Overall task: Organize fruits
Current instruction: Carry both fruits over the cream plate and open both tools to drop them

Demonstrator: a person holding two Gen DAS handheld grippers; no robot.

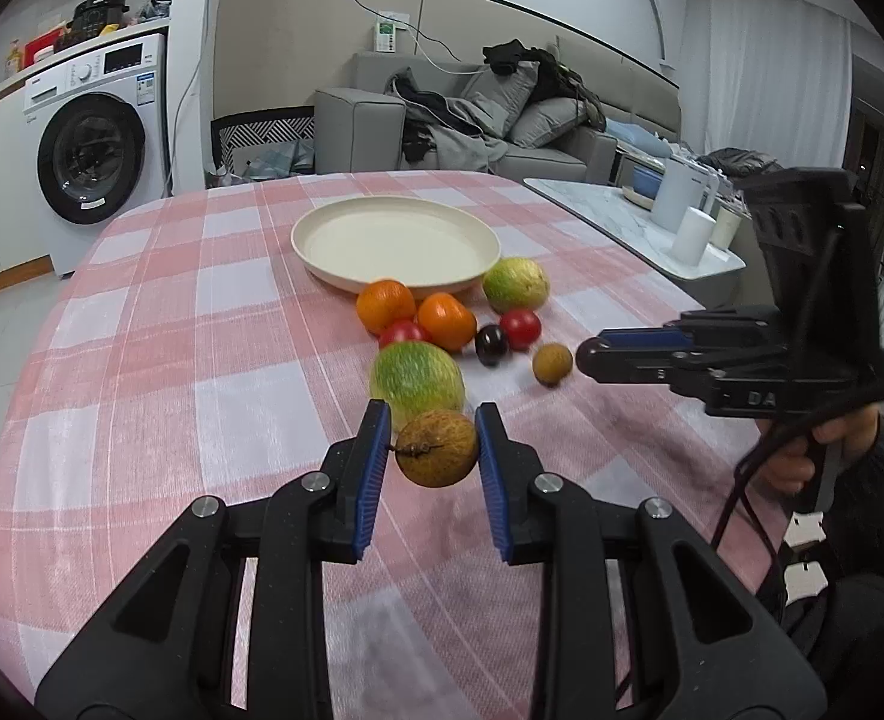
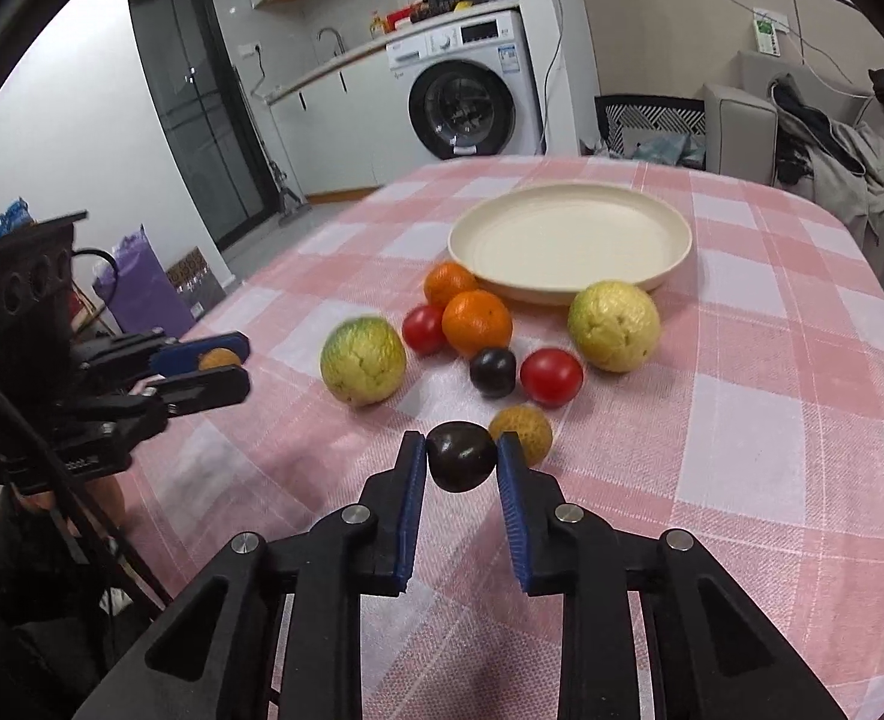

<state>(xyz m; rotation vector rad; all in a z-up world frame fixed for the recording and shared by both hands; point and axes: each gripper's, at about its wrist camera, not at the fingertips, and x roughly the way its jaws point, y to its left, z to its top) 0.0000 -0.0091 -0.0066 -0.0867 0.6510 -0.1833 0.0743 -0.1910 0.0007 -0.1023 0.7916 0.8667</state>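
The checked table (image 1: 160, 324) carried a cream plate (image 1: 395, 246), bare inside, and every place below is reckoned from that plate. A loose cluster lay against its near rim: two green guavas (image 2: 614, 325) (image 2: 363, 360), two oranges (image 2: 477, 322) (image 2: 449, 283), two red tomatoes (image 2: 551, 376) (image 2: 424, 329), a dark plum (image 2: 492, 371) and a small brown longan (image 2: 523, 433).

Both grippers hung on the near side of that cluster, so the plate lay straight ahead of each, beyond the fruit. The left gripper (image 1: 434, 443) was clamped on a brown longan (image 1: 437, 447) with its stem stub pointing at the left finger. The right gripper (image 2: 462, 456) was pinched on a dark, plum-like fruit (image 2: 462, 457), though blur made its kind uncertain. By my judgement the right one sat slightly nearer the plate, and either load would have to pass over the cluster to reach it.
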